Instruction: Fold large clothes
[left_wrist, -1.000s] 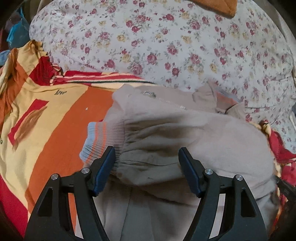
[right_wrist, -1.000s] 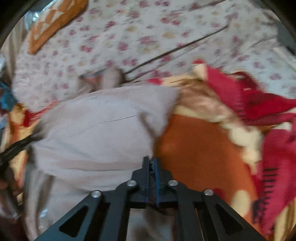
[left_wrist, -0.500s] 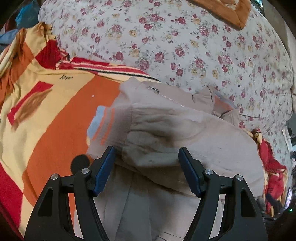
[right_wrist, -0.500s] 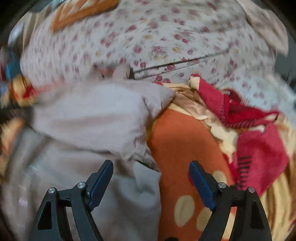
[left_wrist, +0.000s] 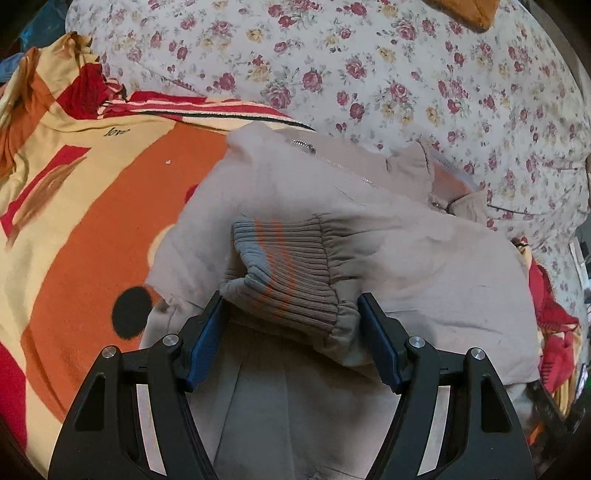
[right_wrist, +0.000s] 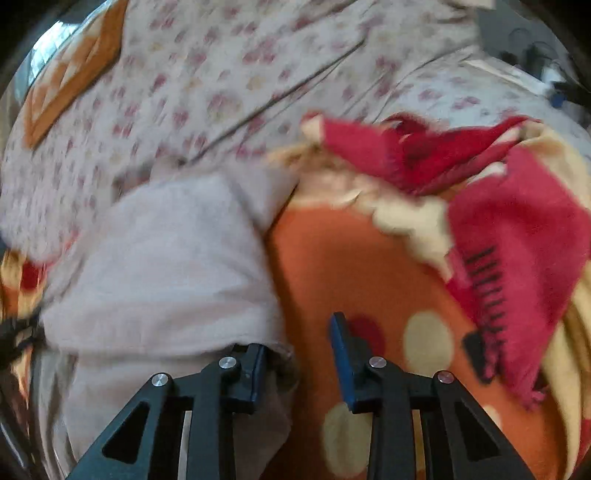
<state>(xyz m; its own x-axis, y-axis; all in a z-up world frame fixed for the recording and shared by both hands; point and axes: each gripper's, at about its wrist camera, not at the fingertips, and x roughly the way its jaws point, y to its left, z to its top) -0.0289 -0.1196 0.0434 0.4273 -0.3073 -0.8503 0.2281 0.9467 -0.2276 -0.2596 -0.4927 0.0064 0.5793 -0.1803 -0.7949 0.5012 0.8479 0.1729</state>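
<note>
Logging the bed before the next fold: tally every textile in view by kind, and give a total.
Jacket, beige, zipped, ribbed cuffs: 1
Blanket, orange, cream and red: 1
Floral sheet: 1
Orange quilted piece at the far edge, cushion or cover, cannot tell: 1
Total: 4

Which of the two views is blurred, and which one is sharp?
Left wrist view: sharp, the ribbed cuff of the beige jacket shows clear lines. Right wrist view: motion blur smears the floral sheet and the red blanket.
</note>
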